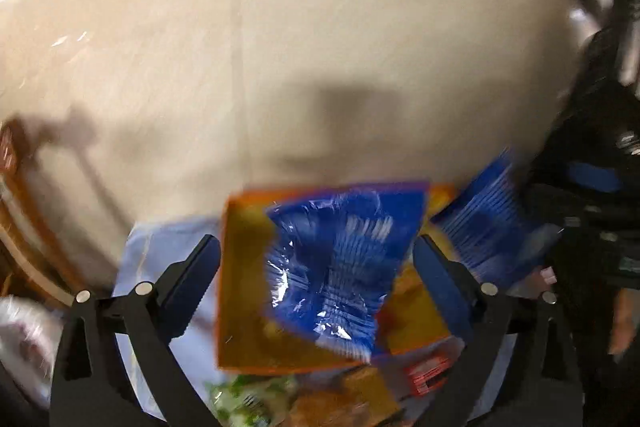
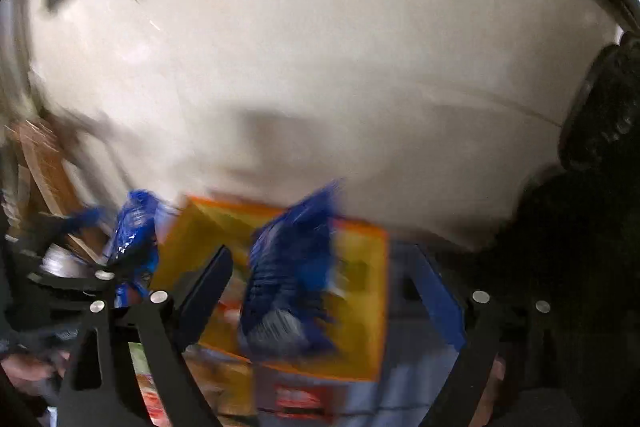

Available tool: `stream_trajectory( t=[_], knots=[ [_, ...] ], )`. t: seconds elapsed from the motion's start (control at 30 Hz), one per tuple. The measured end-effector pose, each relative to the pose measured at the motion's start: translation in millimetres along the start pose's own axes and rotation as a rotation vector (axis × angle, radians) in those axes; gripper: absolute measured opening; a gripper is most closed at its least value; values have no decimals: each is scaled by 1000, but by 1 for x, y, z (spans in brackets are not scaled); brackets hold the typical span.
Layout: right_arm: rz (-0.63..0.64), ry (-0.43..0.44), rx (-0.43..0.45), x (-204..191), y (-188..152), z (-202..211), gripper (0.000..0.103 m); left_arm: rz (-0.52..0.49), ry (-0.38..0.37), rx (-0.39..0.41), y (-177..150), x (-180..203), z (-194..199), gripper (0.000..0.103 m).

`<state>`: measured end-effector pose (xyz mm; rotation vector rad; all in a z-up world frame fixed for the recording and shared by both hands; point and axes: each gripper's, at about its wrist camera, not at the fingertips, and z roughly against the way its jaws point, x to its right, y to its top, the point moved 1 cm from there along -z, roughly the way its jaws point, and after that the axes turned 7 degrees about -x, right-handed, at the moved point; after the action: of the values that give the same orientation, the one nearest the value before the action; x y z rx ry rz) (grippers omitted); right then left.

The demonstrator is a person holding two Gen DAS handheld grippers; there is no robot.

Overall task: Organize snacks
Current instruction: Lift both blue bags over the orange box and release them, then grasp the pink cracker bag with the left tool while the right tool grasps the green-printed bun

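Note:
Both views are blurred by motion. In the left wrist view my left gripper [image 1: 316, 259] is open, with a blue foil snack packet [image 1: 340, 267] between its fingers over an orange-yellow box [image 1: 244, 291]. A second blue packet [image 1: 488, 223] lies to the right. In the right wrist view my right gripper [image 2: 324, 275] is open, with a blue packet [image 2: 288, 283] between its fingers over the yellow box [image 2: 360, 291]. The other blue packet [image 2: 134, 239] shows at the left beside the left gripper [image 2: 72, 267]. I cannot tell whether either packet touches the fingers.
A pale blue bin [image 1: 140, 251] holds the box, a green packet [image 1: 248, 395] and a red-labelled pack [image 1: 428, 375]. A cream wall [image 1: 280, 47] fills the background. Wooden furniture [image 2: 44, 163] stands at the left. A dark sleeve [image 2: 580, 247] is at the right.

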<state>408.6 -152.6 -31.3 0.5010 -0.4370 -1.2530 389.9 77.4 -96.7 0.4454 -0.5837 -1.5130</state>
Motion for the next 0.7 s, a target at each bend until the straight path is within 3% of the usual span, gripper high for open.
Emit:
stream_trajectory(
  t=[0.23, 0.47, 0.6, 0.7],
  knots=[
    [-58, 85, -101, -1, -98, -10, 90, 14, -37, -87, -92, -42, -4, 95],
    [-125, 148, -296, -27, -216, -23, 90, -76, -85, -191, -208, -31, 10, 95],
    [-106, 138, -342, -42, -248, -24, 90, -111, -74, -223, -255, -22, 10, 95],
    [-116, 132, -348, -46, -260, -19, 90, -77, -73, -239, -272, -26, 10, 95]
  ],
)
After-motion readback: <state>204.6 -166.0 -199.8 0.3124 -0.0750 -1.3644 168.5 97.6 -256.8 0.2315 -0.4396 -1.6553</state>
